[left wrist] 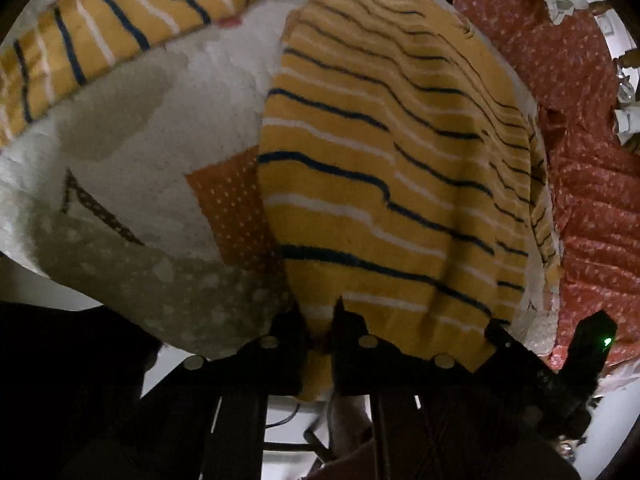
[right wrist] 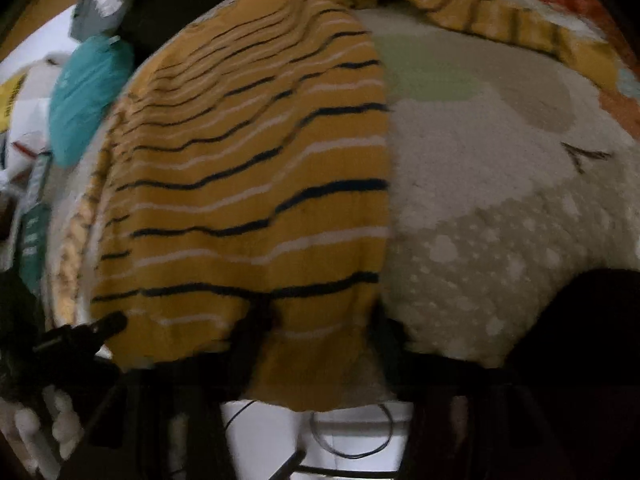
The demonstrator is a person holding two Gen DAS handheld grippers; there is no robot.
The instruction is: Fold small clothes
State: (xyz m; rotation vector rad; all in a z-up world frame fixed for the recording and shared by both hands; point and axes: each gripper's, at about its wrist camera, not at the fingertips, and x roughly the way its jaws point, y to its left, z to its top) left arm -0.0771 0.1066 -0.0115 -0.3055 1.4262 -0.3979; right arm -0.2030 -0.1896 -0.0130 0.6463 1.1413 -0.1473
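While the striped yellow top (left wrist: pixel 392 184) (right wrist: pixel 256 184) lies spread on a pale round rug (left wrist: pixel 192 92) (right wrist: pixel 480 200), its near hem is caught at both ends. The left gripper (left wrist: pixel 320 320) has its jaws pinched on the hem. The right gripper (right wrist: pixel 316 344) has cloth between its fingers, but blur hides whether they press. A red quilt (left wrist: pixel 580 168) lies beside the rug

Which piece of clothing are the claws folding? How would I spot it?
Find the fluffy cream mat with grey patches. The mustard-yellow striped top lies on it, its near hem pinched by the left claw and right claw. Unlike the red dotted fabric beside it, it has navy and white stripes.
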